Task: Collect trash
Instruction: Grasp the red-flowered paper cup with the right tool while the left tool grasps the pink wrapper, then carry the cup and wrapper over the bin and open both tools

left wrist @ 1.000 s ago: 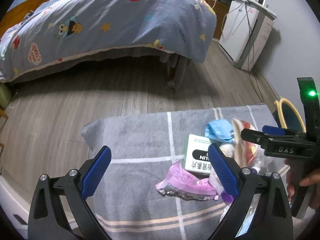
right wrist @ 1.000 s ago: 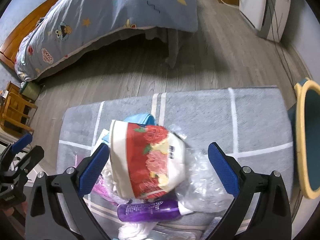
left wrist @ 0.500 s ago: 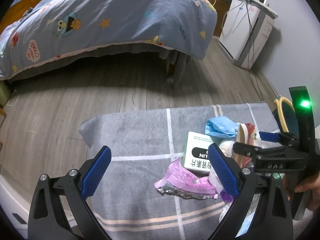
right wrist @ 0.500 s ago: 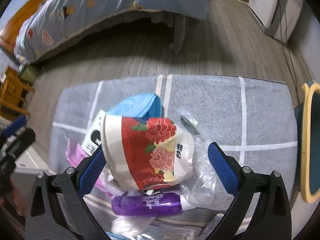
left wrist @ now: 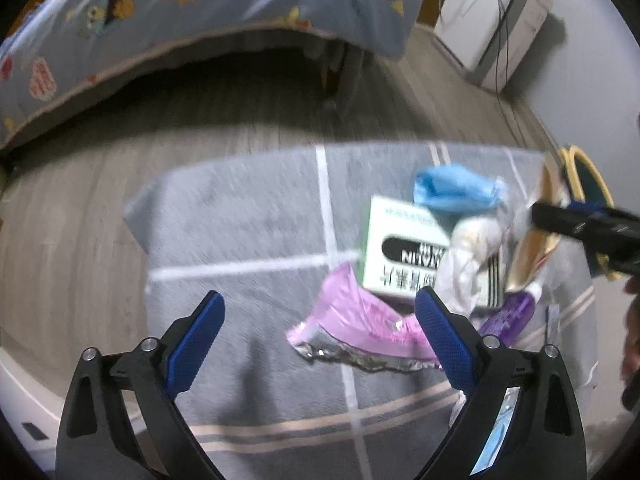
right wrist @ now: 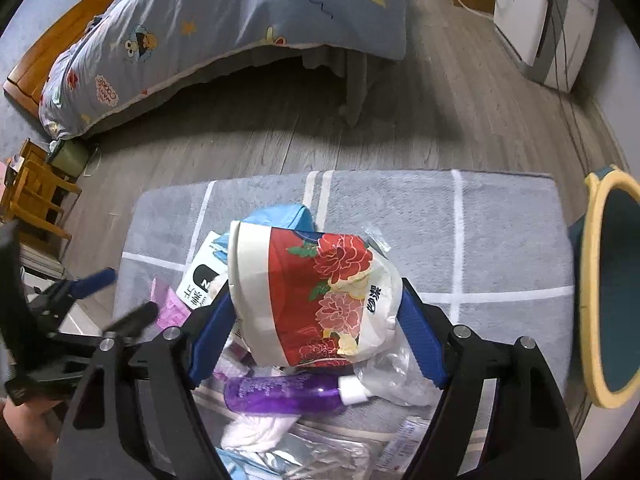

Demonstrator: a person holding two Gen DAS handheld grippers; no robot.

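A pile of trash lies on a grey rug (left wrist: pixel 248 220). My right gripper (right wrist: pixel 316 324) is shut on a red-and-white flowered paper bowl (right wrist: pixel 316 296), its blue pads pressing both sides. Under the bowl lie a purple bottle (right wrist: pixel 280 394), clear plastic wrap (right wrist: pixel 392 376) and white tissue (right wrist: pixel 256 430). My left gripper (left wrist: pixel 320 340) is open and empty above the rug, just short of a pink foil wrapper (left wrist: pixel 360 332). Behind that wrapper are a white-and-green box (left wrist: pixel 404 252) and a blue crumpled piece (left wrist: pixel 456 188).
A round bin with a yellow rim (right wrist: pixel 608 292) stands at the rug's right edge. A bed with a patterned blue cover (right wrist: pixel 224 28) is behind, on wood floor. A white appliance with cables (right wrist: pixel 548 20) stands far right. Wooden furniture (right wrist: pixel 32 196) is at left.
My right gripper's fingers have closed in on the flowered bowl and now grip it. My left gripper has moved closer to the pink wrapper and stays open.
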